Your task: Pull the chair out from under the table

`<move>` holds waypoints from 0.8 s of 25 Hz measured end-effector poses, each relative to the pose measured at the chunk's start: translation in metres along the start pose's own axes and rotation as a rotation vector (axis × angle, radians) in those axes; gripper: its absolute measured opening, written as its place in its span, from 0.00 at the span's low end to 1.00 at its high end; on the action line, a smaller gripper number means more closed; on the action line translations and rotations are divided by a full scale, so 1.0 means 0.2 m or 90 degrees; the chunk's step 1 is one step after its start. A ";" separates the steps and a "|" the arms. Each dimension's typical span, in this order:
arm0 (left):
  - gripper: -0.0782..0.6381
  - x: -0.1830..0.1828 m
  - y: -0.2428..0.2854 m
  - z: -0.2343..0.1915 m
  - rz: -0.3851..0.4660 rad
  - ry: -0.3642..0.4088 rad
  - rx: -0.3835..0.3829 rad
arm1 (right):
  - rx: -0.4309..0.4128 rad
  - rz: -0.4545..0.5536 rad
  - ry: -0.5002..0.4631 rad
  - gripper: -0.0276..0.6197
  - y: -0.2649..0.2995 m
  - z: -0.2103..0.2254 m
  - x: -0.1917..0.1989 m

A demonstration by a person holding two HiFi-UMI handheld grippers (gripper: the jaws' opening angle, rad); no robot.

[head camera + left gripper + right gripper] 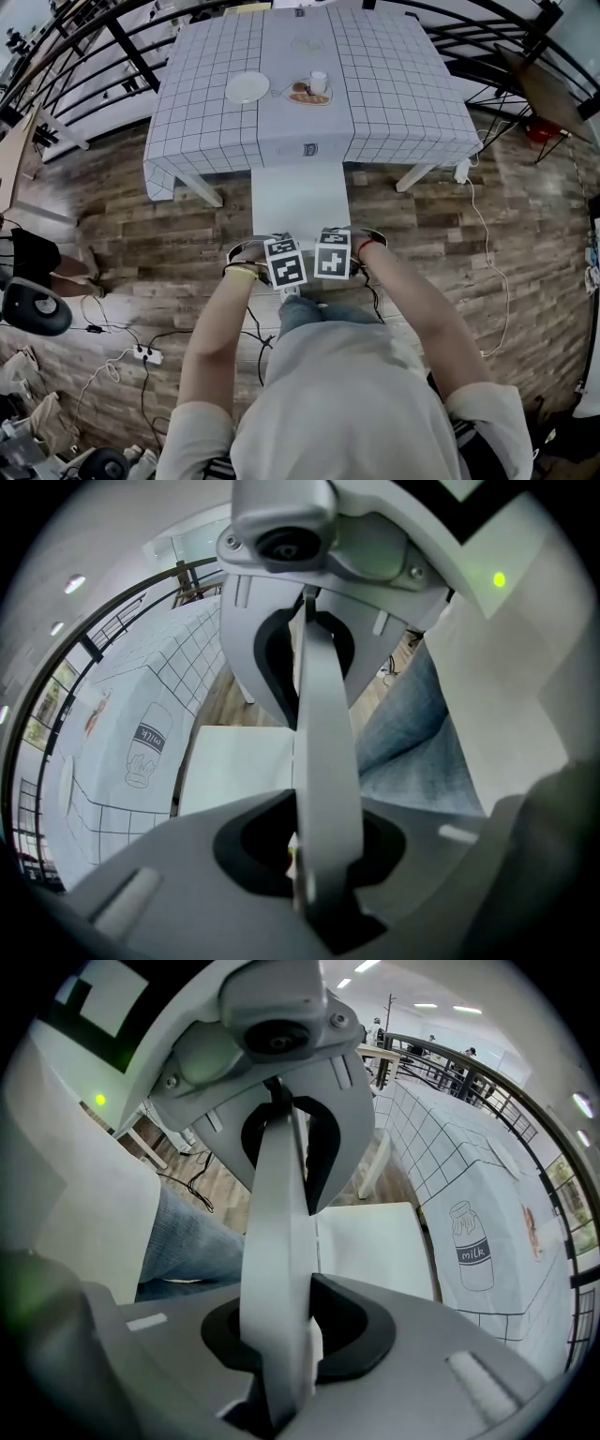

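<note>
White chair (298, 199) is seen w/ its seat partly out from under the desk (403, 103), the far end tucked beneath the checked cloth (216, 112). The chair's backrest (326, 761) is pinched at its top edge by the left tongs (286, 264) and the right tongs (332, 255), held side by side and pointed steeply down. In both gripper views the jaws are pressed onto the rail. A plate (247, 87) & a cup (319, 82) are seen on the desk.

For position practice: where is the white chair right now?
Head view, centre: the white chair stands at the checked table, on the person's side, its back clamped by the left gripper and right gripper.
</note>
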State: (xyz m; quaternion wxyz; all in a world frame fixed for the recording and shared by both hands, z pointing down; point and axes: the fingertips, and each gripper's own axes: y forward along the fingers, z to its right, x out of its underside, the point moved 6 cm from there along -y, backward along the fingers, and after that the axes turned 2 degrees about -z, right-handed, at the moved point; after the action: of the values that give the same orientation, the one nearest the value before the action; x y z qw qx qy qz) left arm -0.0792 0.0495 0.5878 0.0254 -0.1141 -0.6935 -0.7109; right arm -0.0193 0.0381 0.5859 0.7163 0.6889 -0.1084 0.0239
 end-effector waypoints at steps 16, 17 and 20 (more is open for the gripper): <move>0.22 0.01 -0.01 0.13 0.002 0.025 0.010 | -0.011 0.003 0.024 0.16 0.00 -0.15 -0.01; 0.22 0.01 -0.01 0.15 0.002 0.027 0.011 | -0.011 0.003 0.025 0.16 0.00 -0.16 0.00; 0.22 0.00 -0.01 0.19 0.003 0.030 0.013 | -0.011 0.001 0.029 0.16 0.00 -0.21 0.00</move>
State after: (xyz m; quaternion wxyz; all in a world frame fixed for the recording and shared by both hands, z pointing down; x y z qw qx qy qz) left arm -0.0751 0.0876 0.5860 0.0446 -0.0984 -0.6999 -0.7060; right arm -0.0143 0.0795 0.5838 0.7246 0.6817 -0.0929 0.0391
